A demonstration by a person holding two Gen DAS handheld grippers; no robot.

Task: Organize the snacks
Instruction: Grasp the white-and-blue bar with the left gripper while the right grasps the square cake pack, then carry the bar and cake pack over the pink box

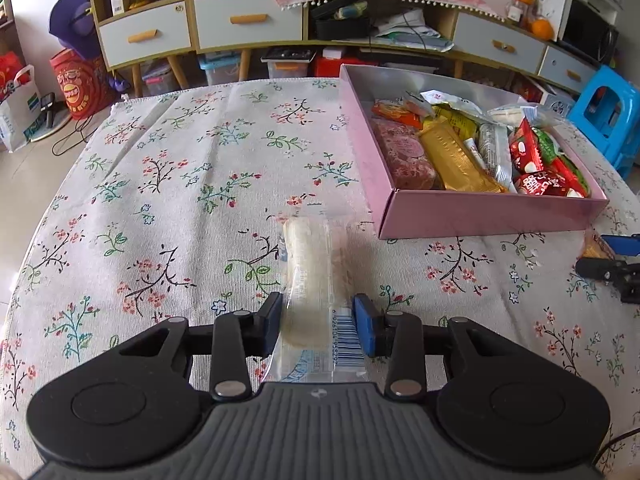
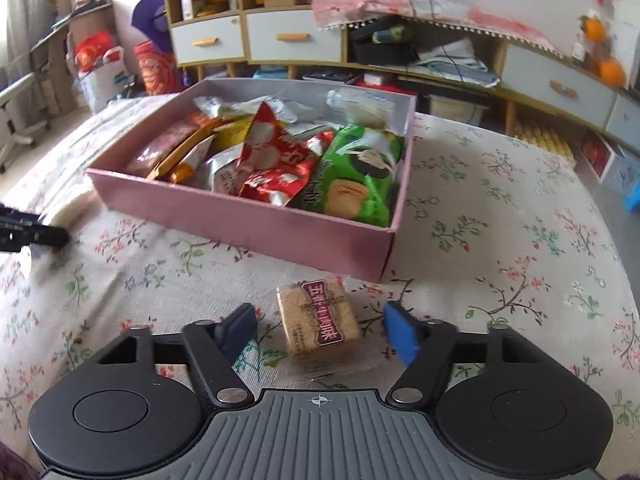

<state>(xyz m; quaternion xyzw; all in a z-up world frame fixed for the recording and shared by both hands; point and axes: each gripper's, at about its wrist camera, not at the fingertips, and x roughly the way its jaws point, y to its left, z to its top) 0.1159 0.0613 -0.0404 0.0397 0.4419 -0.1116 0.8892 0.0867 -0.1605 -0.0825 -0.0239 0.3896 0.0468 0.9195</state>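
left hand-held gripper: the left hand-held gripper (image 1: 318,326) straddles a long pale snack bar in a clear wrapper with a barcode (image 1: 310,280); its blue pads touch or nearly touch the wrapper sides, so whether it is truly pinched i cannot tell.
right hand-held gripper: the right hand-held gripper (image 2: 320,330) is spread wide around a small square tan biscuit pack with a dark red label (image 2: 318,320), with clear gaps on both sides; nothing is held.
where the snacks are: both loose snacks lie on the floral cloth-covered desk (image 1: 180,184), each just short of the shallow pink cardboard box (image 1: 480,212), which is already crowded with packets.
step in hand, judged: gripping each loose snack to carry it into the box.
doing it well: close on the bar's firm body rather than the slack wrapper film; centre the biscuit pack, which sits skewed between the fingers, before squeezing, and squeeze lightly since it likely crumbles.
edges: the box's near wall stands directly ahead of both snacks, so lift above it before moving forward.
open room: wide bare cloth lies left of the bar and right of the box; inside the box little floor shows, so snacks may have to rest on top.
between hands: each tool shows at the edge of the other's view, near enough to warrant moving one at a time.
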